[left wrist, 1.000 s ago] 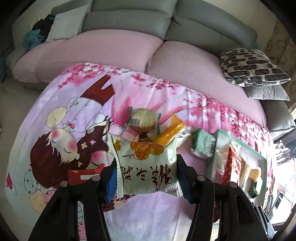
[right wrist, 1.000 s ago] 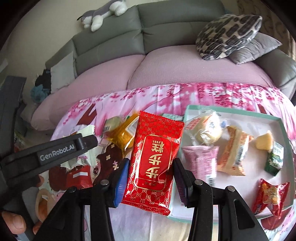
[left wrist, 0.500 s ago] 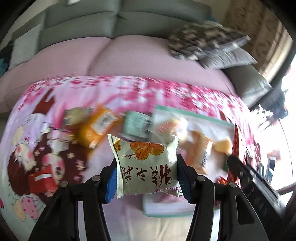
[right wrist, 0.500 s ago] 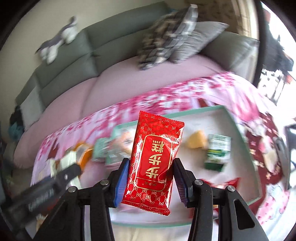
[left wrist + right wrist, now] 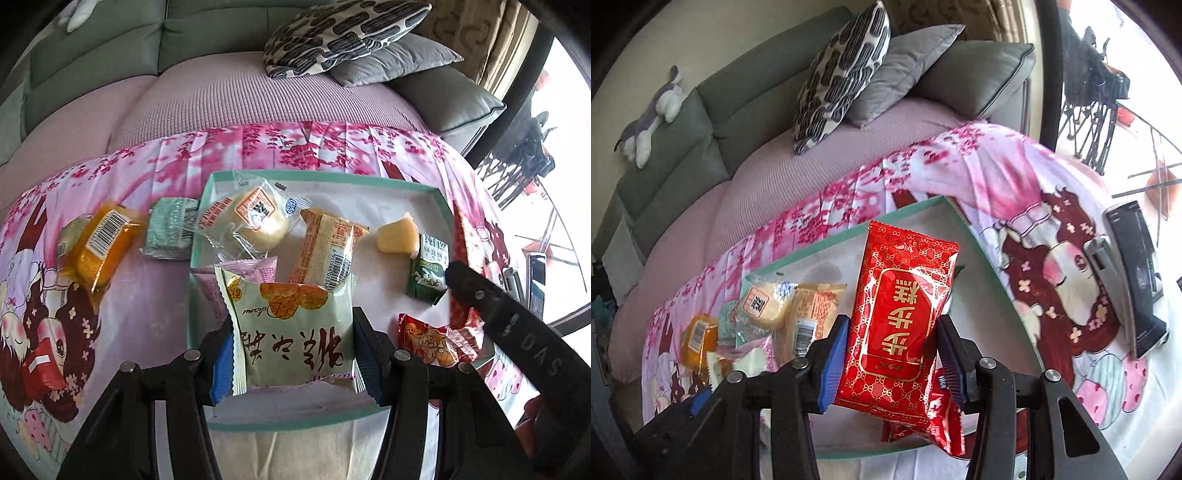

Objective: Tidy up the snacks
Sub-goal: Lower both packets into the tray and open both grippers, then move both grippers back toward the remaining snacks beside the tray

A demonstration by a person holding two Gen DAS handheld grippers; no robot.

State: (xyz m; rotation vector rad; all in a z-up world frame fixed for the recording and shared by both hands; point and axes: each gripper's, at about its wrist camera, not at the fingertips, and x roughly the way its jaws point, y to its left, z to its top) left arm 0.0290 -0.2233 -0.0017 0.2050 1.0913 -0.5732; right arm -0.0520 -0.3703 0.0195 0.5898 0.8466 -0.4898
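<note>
**A:** What am I holding, and where?

**B:** My left tool [image 5: 291, 354] is clamped partway closed on a pale green packet [image 5: 291, 332], dark script across it and golden pastries printed at its far end. It hangs over the near end of the tray [image 5: 441, 206], a shallow white one with a mint-green rim, sitting on a pink cartoon cloth [image 5: 295, 147]. My right tool [image 5: 890, 354] grips a glossy red packet [image 5: 901, 325] with gold lettering by its sides, above the tray's right part.

**A:** What might go wrong?

**B:** The tray is crowded: a clear-wrapped bun [image 5: 255, 218], an orange-printed bar [image 5: 328, 254], a yellow sweet [image 5: 397, 236], a green biscuit pack [image 5: 428, 273] and a small red pack [image 5: 432, 339]. If I let go from this height, I think a slick packet could land on those, slide, or tip over the low rim. The tools are close together too, so they could knock. An orange pack [image 5: 99, 247] and a green one [image 5: 170, 229] lie outside the tray.
</note>
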